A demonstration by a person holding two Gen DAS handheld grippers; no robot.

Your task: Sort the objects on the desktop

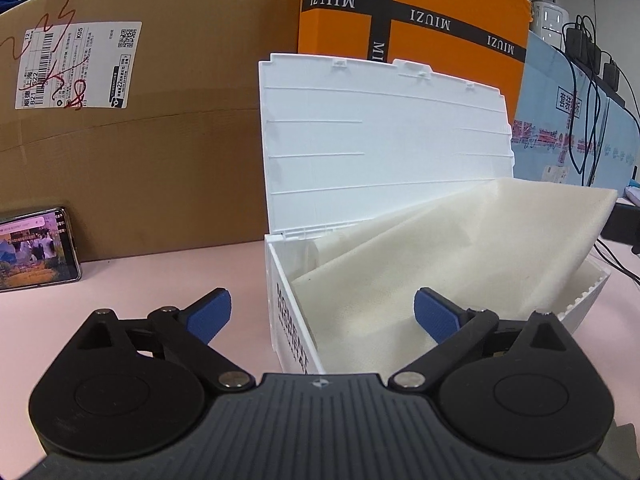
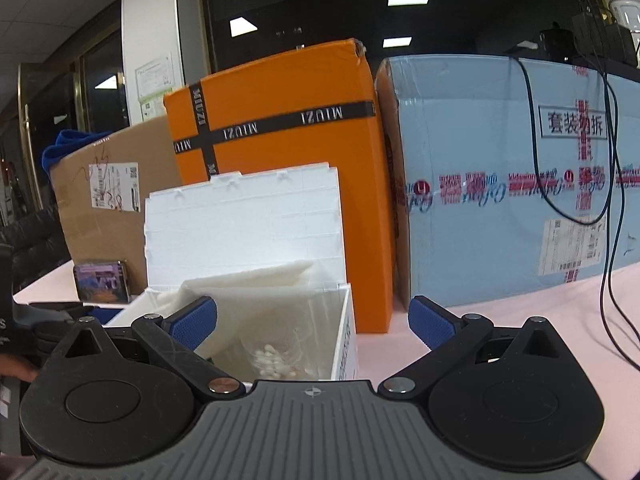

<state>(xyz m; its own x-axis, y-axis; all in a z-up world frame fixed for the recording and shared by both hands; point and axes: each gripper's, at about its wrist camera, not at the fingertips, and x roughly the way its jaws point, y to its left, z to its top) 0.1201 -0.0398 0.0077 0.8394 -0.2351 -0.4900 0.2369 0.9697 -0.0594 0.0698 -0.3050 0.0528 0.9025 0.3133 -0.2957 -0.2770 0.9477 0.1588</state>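
Observation:
A white plastic box [image 1: 294, 320] stands on the pink desk with its lid [image 1: 380, 140] raised upright. A cream cloth [image 1: 460, 252] lies in it and sticks out over the right rim. My left gripper [image 1: 322, 314] is open and empty, its fingers straddling the box's near left corner. In the right wrist view the same box [image 2: 344, 340] holds the cloth [image 2: 256, 296] and a clear bag of small white pieces [image 2: 272, 360]. My right gripper [image 2: 312, 322] is open and empty, just above the box's right wall.
A brown carton [image 1: 160, 120], an orange MIUZI box [image 1: 420, 20] and a light blue wrapped carton [image 2: 500, 180] stand behind the box. A phone with a lit screen [image 1: 34, 250] leans on the brown carton. Black cables [image 2: 612, 240] hang at the right.

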